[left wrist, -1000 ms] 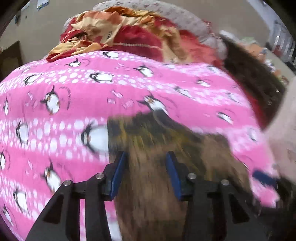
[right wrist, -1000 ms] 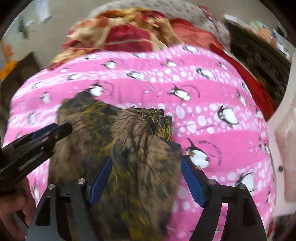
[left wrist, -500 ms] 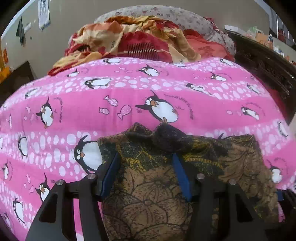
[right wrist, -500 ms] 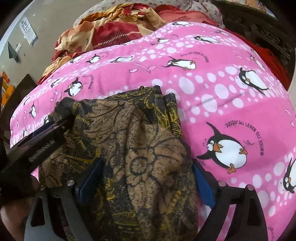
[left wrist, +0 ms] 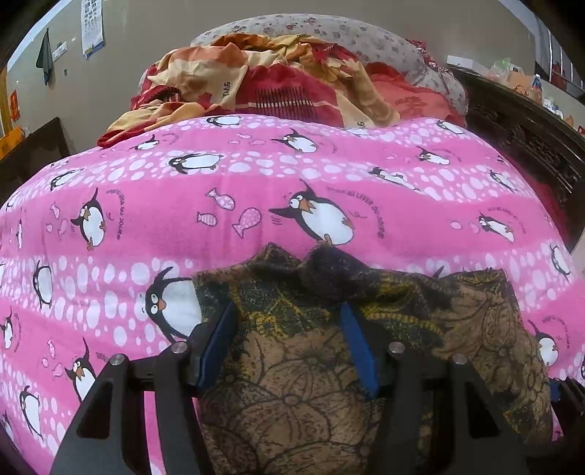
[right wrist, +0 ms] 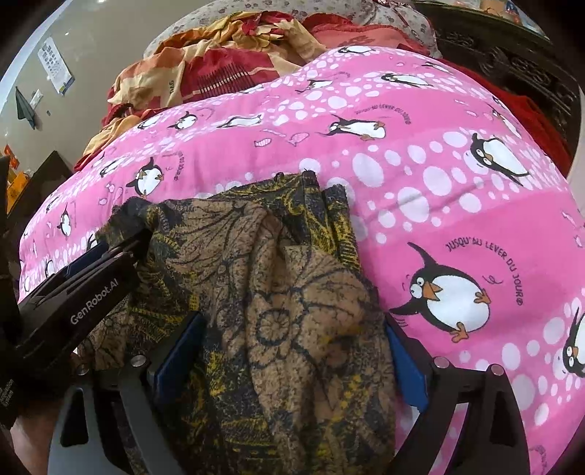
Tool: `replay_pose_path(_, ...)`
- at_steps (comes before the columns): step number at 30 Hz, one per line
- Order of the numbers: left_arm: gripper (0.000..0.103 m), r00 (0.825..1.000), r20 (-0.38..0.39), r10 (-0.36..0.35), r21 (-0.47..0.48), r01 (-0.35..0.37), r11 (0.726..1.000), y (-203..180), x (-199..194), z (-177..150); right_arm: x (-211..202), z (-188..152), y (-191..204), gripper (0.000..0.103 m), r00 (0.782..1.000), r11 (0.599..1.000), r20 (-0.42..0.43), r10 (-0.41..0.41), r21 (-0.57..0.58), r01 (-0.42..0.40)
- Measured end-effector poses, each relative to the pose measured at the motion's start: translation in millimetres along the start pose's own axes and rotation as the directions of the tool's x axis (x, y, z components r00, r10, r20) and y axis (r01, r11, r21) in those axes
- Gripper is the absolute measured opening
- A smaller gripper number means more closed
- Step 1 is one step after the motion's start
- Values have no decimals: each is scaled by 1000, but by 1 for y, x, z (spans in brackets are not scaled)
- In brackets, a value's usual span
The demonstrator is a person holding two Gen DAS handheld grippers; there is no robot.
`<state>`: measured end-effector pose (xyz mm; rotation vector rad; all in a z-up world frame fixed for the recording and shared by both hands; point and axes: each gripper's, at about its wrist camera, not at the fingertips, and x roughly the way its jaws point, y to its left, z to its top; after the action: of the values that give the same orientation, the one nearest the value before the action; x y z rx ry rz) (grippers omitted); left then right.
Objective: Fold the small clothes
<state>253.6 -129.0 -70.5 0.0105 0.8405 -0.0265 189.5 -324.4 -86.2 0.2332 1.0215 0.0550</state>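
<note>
On the bed, just ahead of both cameras, found the left gripper (left wrist: 289,314) with jaws parted partway, blue pads either side of a bunched ridge of the brown and yellow patterned garment (left wrist: 292,383). Could not see the pads pressing it; took the cloth as lying loose between them, one fold draped over the inner face of the right-hand pad. Found the right gripper (right wrist: 292,329) with jaws spread wide, the garment heaped between and clear of both pads.

Traced the garment's edges outward from there. In the left wrist view, noted an uneven far edge with a dark corner (left wrist: 329,263) poking up just beyond the fingertips, and a rounded right edge reaching toward the frame's lower right. In the right wrist view, noted several folded layers stacked at the far right corner (right wrist: 329,204), their straight edge running back toward the right-hand pad. Saw the left gripper's tip there too, low on the garment's far left corner, touching it or just above it.

Beyond the cloth, met a pink penguin-print blanket (left wrist: 182,190) spread flat: a wide open stretch past the far edge, more to the left of the left gripper and to the right of the right gripper.

Farther out, marked the limits of that room: crumpled red and orange bedding (left wrist: 256,84) piled at the blanket's far edge, a floral pillow (left wrist: 329,29) behind it, dark carved wooden furniture (left wrist: 530,146) along the right side, and a wall with a calendar (left wrist: 91,33) at the far left.
</note>
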Motion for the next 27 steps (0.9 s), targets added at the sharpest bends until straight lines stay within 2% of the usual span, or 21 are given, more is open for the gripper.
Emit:
replay_pose_path(3, 59, 1000, -10, -10, 3, 10, 1000, 1, -1, 2, -3, 12, -5, 96, 993, 999, -109, 45, 30, -42)
replay_pose_path(4, 59, 999, -17, -30, 10, 30, 1000, 3, -4, 5, -9, 16, -9, 96, 990, 997, -116, 77, 38, -73)
replay_pose_path(7, 61, 983, -34, -179, 5, 179, 984, 26, -31, 16, -41, 22, -33, 101, 980, 980, -45, 193, 52, -191)
replay_pose_path(8, 70, 978, -17, -206, 6, 206, 978, 36, -42, 16, -47, 22, -46, 102, 973, 972, -32, 227, 69, -224)
replay_pose_path(9, 84, 977, 3, -213, 10, 213, 977, 46, -54, 12, -49, 20, -58, 103, 967, 964, -24, 254, 91, -251)
replay_pose_path(10, 88, 977, 22, -211, 7, 210, 978, 58, -66, 5, -48, 16, -74, 103, 956, 949, -25, 292, 129, -287)
replay_pose_path(12, 88, 969, 6, -247, -14, 247, 969, 75, -74, -13, -39, 7, -87, 103, 932, 924, -60, 358, 162, -345)
replay_pose_path(14, 88, 946, -66, -317, -62, 313, 948, 84, -69, -36, -26, -6, -90, 103, 895, 891, -86, 437, 181, -417)
replay_pose_path(15, 88, 925, -94, -368, -87, 360, 929, 85, -66, -47, -24, -10, -87, 103, 889, 886, -78, 451, 158, -436)
replay_pose_path(16, 88, 901, -115, -419, -103, 409, 907, 82, -62, -56, -25, -11, -84, 103, 892, 891, -63, 447, 123, -438)
replay_pose_path(18, 88, 847, -159, -507, -120, 493, 862, 70, -54, -71, -24, -13, -78, 103, 887, 888, -57, 457, 76, -453)
replay_pose_path(19, 88, 817, -168, -551, -131, 535, 834, 64, -51, -77, -22, -14, -71, 103, 864, 867, -75, 498, 55, -495)
replay_pose_path(20, 88, 809, -156, -566, -125, 552, 824, 61, -52, -80, -19, -15, -63, 103, 830, 837, -109, 547, 43, -546)
replay_pose_path(21, 88, 807, -144, -573, -120, 560, 819, 60, -52, -81, -16, -18, -56, 103, 774, 788, -159, 613, 42, -615)
replay_pose_path(22, 88, 800, -138, -584, -133, 570, 811, 60, -50, -79, -15, -21, -47, 103, 733, 751, -199, 651, 26, -660)
replay_pose_path(23, 88, 792, -130, -596, -153, 578, 801, 62, -46, -77, -16, -22, -40, 103, 762, 772, -203, 615, -43, -635)
replay_pose_path(24, 88, 784, -118, -609, -181, 586, 790, 66, -42, -74, -12, -21, -36, 101, 813, 814, -192, 549, -96, -573)
replay_pose_path(25, 88, 778, -107, -618, -213, 589, 779, 70, -37, -71, -7, -19, -39, 100, 823, 826, -176, 539, -80, -558)
replay_pose_path(26, 88, 773, -101, -626, -238, 592, 770, 71, -34, -69, -3, -15, -45, 100, 813, 818, -144, 565, -32, -574)
replay_pose_path(27, 88, 770, -94, -631, -255, 594, 763, 72, -33, -68, -1, -9, -52, 99, 813, 819, -108, 573, 22, -574)
